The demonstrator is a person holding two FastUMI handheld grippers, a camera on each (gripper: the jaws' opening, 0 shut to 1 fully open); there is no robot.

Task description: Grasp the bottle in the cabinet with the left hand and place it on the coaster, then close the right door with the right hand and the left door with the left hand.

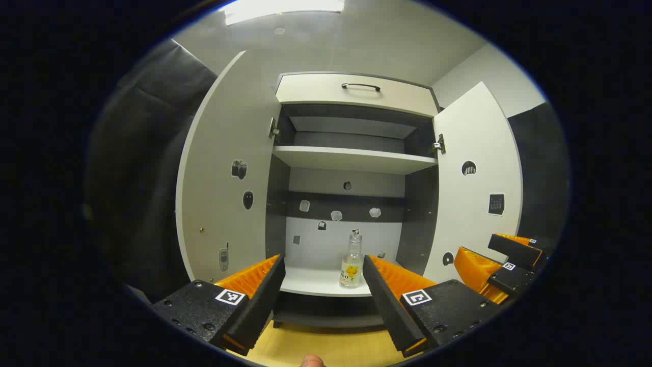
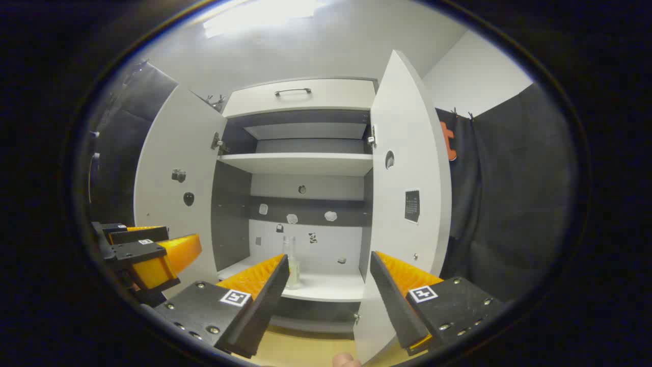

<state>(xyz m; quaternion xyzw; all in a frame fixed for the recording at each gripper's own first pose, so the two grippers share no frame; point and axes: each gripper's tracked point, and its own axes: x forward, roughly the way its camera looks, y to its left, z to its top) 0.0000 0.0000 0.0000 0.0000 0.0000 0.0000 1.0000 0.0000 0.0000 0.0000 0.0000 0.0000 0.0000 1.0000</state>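
A clear bottle (image 1: 352,262) with a yellow label stands upright on the cabinet's bottom shelf (image 1: 316,283), toward its right side. My left gripper (image 1: 323,278) is open in front of the cabinet, short of the shelf, with the bottle showing between its fingers farther off. Both doors hang open: the left door (image 1: 224,188) and the right door (image 1: 476,183). In the right gripper view my right gripper (image 2: 326,278) is open beside the right door (image 2: 407,204), and the bottle (image 2: 291,262) peeks out behind its left finger. The left gripper (image 2: 145,252) shows at that view's left.
An upper shelf (image 1: 351,159) and a top drawer with a dark handle (image 1: 360,86) sit above. Small stickers dot the doors and back panel. A wooden surface (image 1: 326,346) lies below the cabinet. Dark cloth (image 2: 509,204) hangs at both sides. The right gripper (image 1: 501,265) is at the left view's right edge.
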